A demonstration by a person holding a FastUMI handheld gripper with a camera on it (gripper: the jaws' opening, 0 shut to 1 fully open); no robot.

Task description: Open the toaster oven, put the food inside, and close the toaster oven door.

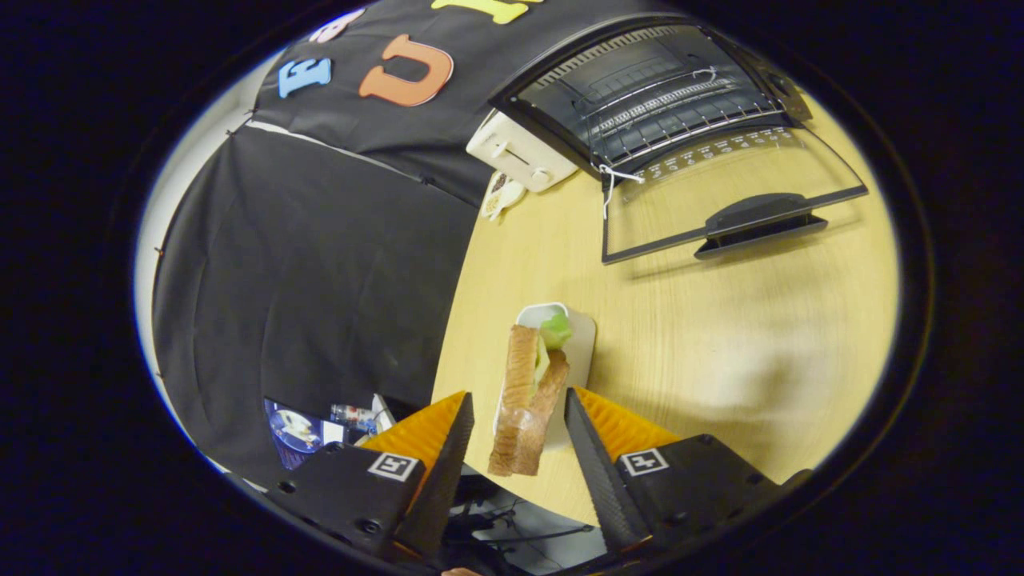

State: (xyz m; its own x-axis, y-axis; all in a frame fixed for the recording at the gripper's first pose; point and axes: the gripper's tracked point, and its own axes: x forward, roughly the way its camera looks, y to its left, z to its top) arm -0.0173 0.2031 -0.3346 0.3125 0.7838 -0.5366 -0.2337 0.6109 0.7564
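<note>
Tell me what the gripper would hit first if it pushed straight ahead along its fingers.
The sandwich, which stands on edge on a small white dish, already sits between the open gripper fingers, apparently untouched. Going on, the gripper would likely meet it first. The open toaster oven lies well beyond; depth is uncertain.

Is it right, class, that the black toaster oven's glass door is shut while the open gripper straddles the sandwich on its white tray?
Not quite. The gripper view shows the black toaster oven with its glass door folded down open. The rest holds: the open gripper straddles the sandwich on its white tray.
</note>
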